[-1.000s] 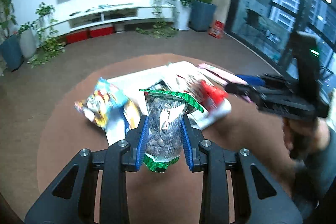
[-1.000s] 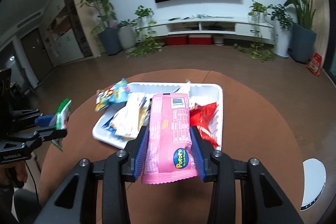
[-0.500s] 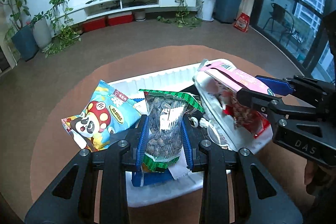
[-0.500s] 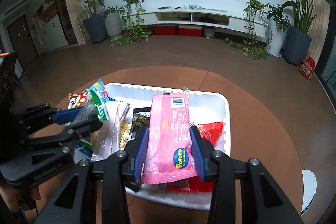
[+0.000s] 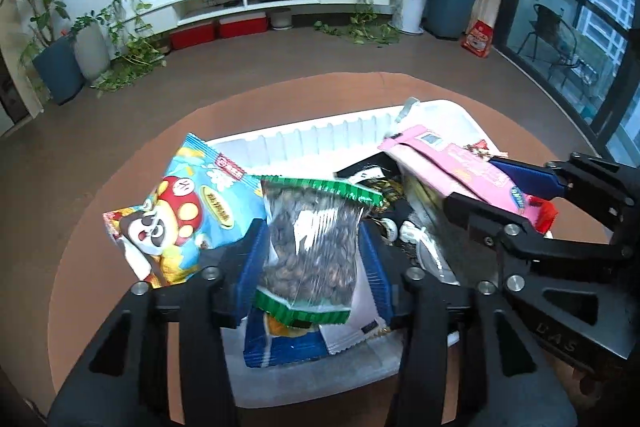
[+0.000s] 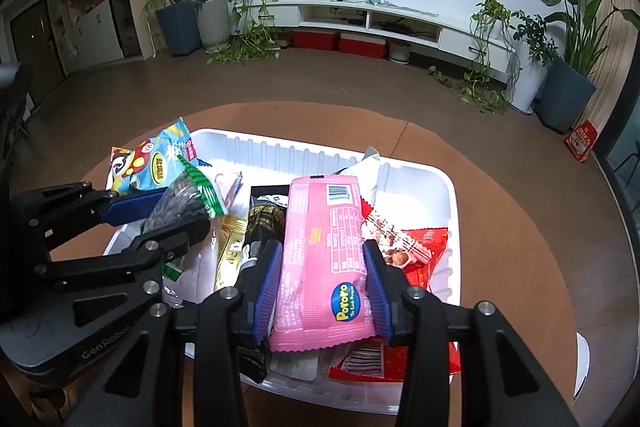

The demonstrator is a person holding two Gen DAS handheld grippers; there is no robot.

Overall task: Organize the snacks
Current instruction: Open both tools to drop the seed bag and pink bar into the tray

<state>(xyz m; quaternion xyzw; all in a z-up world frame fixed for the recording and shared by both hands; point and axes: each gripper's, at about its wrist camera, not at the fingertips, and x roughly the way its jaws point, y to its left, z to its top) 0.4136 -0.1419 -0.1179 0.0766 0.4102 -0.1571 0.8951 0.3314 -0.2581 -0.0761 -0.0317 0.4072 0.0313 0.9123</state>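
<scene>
My left gripper (image 5: 310,259) is shut on a clear green-edged bag of dark seeds (image 5: 312,247) and holds it above the left part of the white tray (image 5: 320,139). It also shows in the right wrist view (image 6: 160,215). My right gripper (image 6: 320,279) is shut on a pink Pororo snack pack (image 6: 320,251) and holds it above the middle of the tray (image 6: 420,175). The pink pack (image 5: 452,163) shows at the right in the left wrist view. The tray holds several snack packs.
A blue mushroom-print bag (image 5: 180,211) leans over the tray's left edge. A red pack (image 6: 424,247), a black pack (image 6: 262,223) and a gold pack (image 6: 230,247) lie in the tray. The tray sits on a round brown table (image 6: 500,207). A white disc (image 6: 582,367) lies at the table's right edge.
Both grippers have moved in over the tray with their packs still held. The left gripper came from the table's left side to above the tray.
</scene>
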